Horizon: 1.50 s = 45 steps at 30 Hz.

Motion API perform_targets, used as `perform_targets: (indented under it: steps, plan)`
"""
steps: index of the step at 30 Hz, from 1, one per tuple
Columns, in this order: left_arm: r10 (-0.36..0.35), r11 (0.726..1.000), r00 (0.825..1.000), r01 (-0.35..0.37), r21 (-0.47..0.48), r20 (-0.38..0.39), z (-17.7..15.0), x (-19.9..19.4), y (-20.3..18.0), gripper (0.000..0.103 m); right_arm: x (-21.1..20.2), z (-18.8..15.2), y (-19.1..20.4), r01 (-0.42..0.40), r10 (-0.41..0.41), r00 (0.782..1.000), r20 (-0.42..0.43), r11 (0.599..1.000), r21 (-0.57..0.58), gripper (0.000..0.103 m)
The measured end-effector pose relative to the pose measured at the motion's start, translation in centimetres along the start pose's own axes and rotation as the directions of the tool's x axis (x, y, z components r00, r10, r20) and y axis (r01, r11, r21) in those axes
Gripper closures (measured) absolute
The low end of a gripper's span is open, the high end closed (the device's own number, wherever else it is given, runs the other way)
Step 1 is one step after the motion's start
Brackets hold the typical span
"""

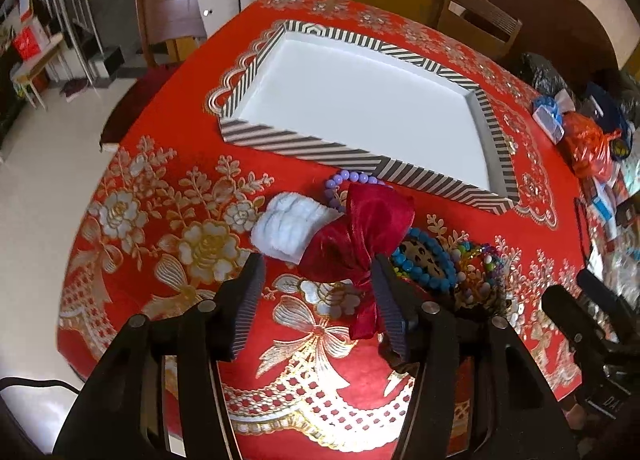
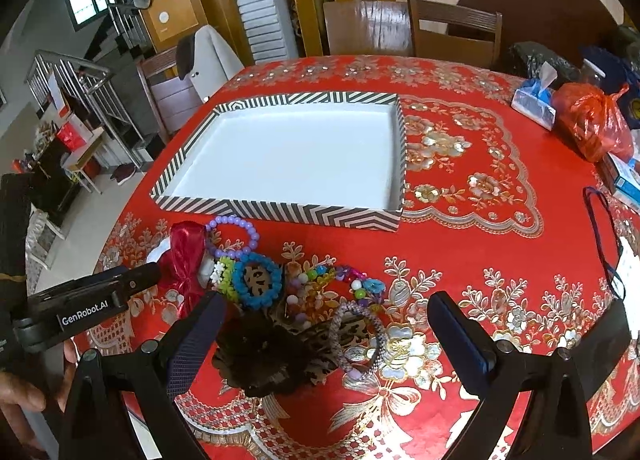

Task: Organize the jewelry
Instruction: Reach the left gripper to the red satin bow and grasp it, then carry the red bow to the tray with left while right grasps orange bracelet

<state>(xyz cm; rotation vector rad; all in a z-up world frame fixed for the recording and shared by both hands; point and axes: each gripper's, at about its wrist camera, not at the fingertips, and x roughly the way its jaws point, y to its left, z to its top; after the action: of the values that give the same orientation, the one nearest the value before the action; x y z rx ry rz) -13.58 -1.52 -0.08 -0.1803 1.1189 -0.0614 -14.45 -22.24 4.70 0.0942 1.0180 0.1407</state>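
A striped tray (image 1: 304,146) (image 2: 280,210) with a bare white floor sits mid-table. In front of it lies a jewelry pile: a red satin bow (image 1: 360,236) (image 2: 184,256), a white fluffy piece (image 1: 288,226), a purple bead bracelet (image 1: 344,180) (image 2: 236,228), a blue bead bracelet (image 1: 424,260) (image 2: 256,280), a silvery bangle (image 2: 360,340) and a dark flower piece (image 2: 256,360). My left gripper (image 1: 316,284) is open, its fingers on either side of the bow's tail. My right gripper (image 2: 328,324) is open above the bangle and dark flower.
The table has a red and gold floral cloth (image 2: 460,220). A tissue pack (image 2: 534,102), an orange plastic bag (image 2: 592,120) and other clutter sit at the right edge. Wooden chairs (image 2: 452,28) stand behind the table. The table's left edge drops to the floor.
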Motion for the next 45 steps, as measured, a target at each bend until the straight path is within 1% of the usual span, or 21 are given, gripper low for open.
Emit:
perform_targets:
  steps: [4, 7, 9, 11, 20, 21, 22, 23, 24, 25, 26, 28, 29, 31, 32, 34, 36, 38, 40, 42, 45]
  plan:
    - [-0.020, 0.999, 0.999, 0.019, -0.034, -0.032, -0.2, 1.0, 0.4, 0.045, 0.4, -0.1, -0.1, 0.011, -0.011, 1.000, -0.014, 1.000, -0.013, 0.002]
    - [-0.046, 0.998, 0.998, 0.043, -0.052, -0.052, -0.1, 1.6, -0.2, 0.045, 0.3, -0.1, -0.4, -0.001, 0.001, 1.000, -0.010, 1.000, 0.001, 0.002]
    - [-0.055, 0.997, 0.997, 0.051, -0.063, -0.058, 0.0, 2.1, -0.4, 0.042, 0.2, 0.0, -0.8, 0.006, -0.006, 1.000, -0.018, 1.000, 0.005, 0.002]
    - [-0.076, 0.995, 0.994, 0.071, -0.074, -0.073, 0.0, 2.6, -0.7, 0.041, 0.1, -0.1, -1.0, 0.010, -0.010, 1.000, -0.015, 1.000, 0.008, 0.002]
    - [-0.068, 0.996, 0.994, 0.063, -0.057, -0.083, 0.1, 4.7, -1.9, 0.042, 0.2, -0.3, -1.7, 0.011, -0.010, 0.999, -0.043, 1.000, 0.020, 0.002]
    - [-0.071, 0.996, 0.994, 0.067, -0.053, -0.085, 0.2, 4.8, -2.0, 0.044, 0.2, -0.3, -1.7, 0.009, -0.009, 0.999, -0.041, 1.000, 0.019, 0.002]
    - [-0.072, 0.997, 0.994, 0.068, -0.043, -0.079, 0.2, 4.9, -2.1, 0.054, 0.2, -0.2, -1.7, 0.009, -0.008, 0.999, -0.040, 1.000, 0.017, 0.002]
    - [-0.066, 0.998, 0.995, 0.064, -0.028, -0.078, 0.2, 5.0, -2.3, 0.068, 0.3, -0.1, -1.7, 0.000, 0.000, 0.999, -0.041, 1.000, 0.017, 0.002]
    - [-0.062, 0.998, 0.995, 0.061, -0.013, -0.084, 0.2, 5.2, -2.4, 0.074, 0.3, -0.1, -1.7, -0.004, 0.004, 0.999, -0.038, 1.000, 0.013, 0.003]
    - [-0.063, 0.998, 0.994, 0.063, -0.005, -0.090, 0.3, 5.3, -2.3, 0.081, 0.4, -0.1, -1.6, -0.006, 0.006, 0.999, -0.037, 1.000, 0.007, 0.004]
    - [-0.070, 0.998, 0.993, 0.070, -0.004, -0.091, 0.3, 5.3, -2.1, 0.084, 0.5, -0.2, -1.6, -0.001, 0.001, 0.999, -0.037, 1.000, -0.003, 0.007]
    - [-0.082, 0.997, 0.993, 0.082, -0.001, -0.088, 0.3, 4.8, -1.7, 0.087, 0.9, -0.2, -1.7, -0.008, 0.008, 0.999, -0.048, 1.000, -0.013, 0.020]
    - [-0.085, 0.996, 0.993, 0.085, 0.000, -0.087, 0.4, 4.5, -1.4, 0.089, 1.1, -0.2, -1.9, -0.017, 0.016, 0.998, -0.055, 1.000, -0.011, 0.022]
    - [-0.094, 0.996, 0.992, 0.094, -0.004, -0.084, 0.6, 3.5, -0.7, 0.090, 1.5, -0.2, -2.5, -0.028, 0.028, 0.997, -0.070, 1.000, 0.004, 0.030]
    - [-0.095, 0.995, 0.992, 0.095, -0.004, -0.078, 0.8, 3.0, -0.4, 0.090, 1.9, -0.2, -2.9, -0.029, 0.030, 0.996, -0.079, 1.000, 0.010, 0.035]
    - [-0.092, 0.996, 0.994, 0.092, -0.002, -0.060, 1.3, 1.8, 0.3, 0.090, 2.5, -0.1, -3.7, -0.020, 0.021, 0.996, -0.090, 1.000, 0.011, 0.043]
    - [-0.090, 0.996, 0.995, 0.090, -0.005, -0.040, 1.8, 0.8, 1.0, 0.090, 3.3, 0.4, -4.3, 0.000, 0.000, 0.996, -0.093, 1.000, -0.003, 0.049]
    - [-0.077, 0.997, 0.997, 0.077, -0.003, -0.022, 2.1, 0.1, 1.6, 0.090, 4.3, 0.9, -4.7, -0.004, 0.001, 0.993, -0.114, 1.000, -0.025, 0.055]
    - [-0.061, 0.998, 0.998, 0.061, -0.003, -0.012, 2.3, -0.2, 1.9, 0.090, 5.3, 1.3, -4.7, -0.032, 0.026, 0.989, -0.144, 0.999, -0.041, 0.059]
    - [-0.056, 0.998, 0.998, 0.056, -0.006, -0.007, 2.4, -0.4, 2.2, 0.090, 6.4, 1.6, -4.4, -0.052, 0.038, 0.983, -0.179, 0.996, -0.073, 0.059]
    - [-0.054, 0.999, 0.999, 0.054, -0.005, -0.005, 2.6, -0.5, 2.7, 0.090, 7.7, 1.7, -3.9, -0.092, 0.069, 0.976, -0.207, 0.990, -0.102, 0.061]
